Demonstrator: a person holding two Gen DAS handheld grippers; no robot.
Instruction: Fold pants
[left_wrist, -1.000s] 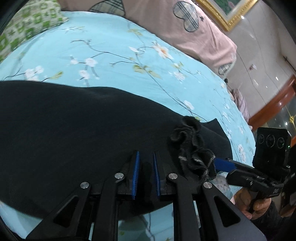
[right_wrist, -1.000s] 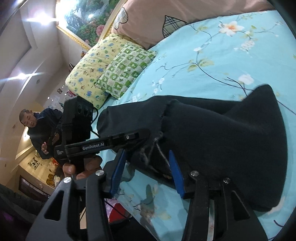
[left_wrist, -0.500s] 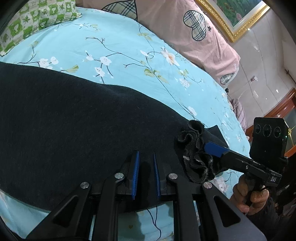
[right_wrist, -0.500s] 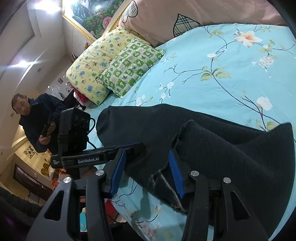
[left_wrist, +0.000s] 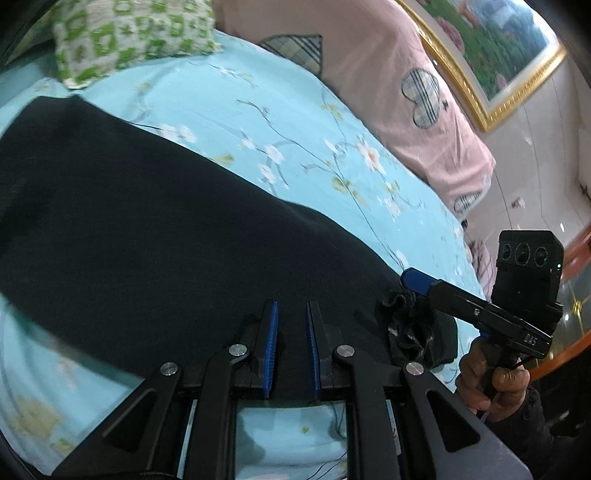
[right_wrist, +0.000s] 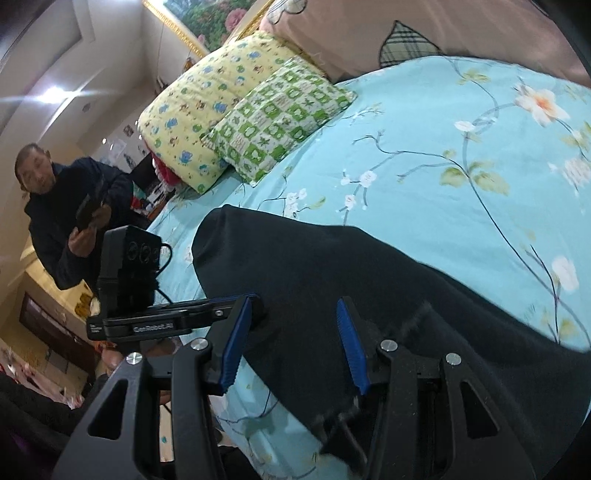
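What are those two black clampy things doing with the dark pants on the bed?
A person holds a clamp tool in each hand to fold the black pants lying on the blue flowered bed sheet. The left gripper pinches the near edge of the cloth. The right gripper holds a bunched edge beside it, jaws partly apart.

Plenty of bare sheet (left_wrist: 303, 122) ahead of me toward 12 and 1 o'clock, past the black pants (left_wrist: 147, 240). Green checked pillow (left_wrist: 133, 37) blocks 11, pink quilt (left_wrist: 399, 85) walls off 1 to 2. My other gripper (left_wrist: 415, 280) crowds 3 o'clock.
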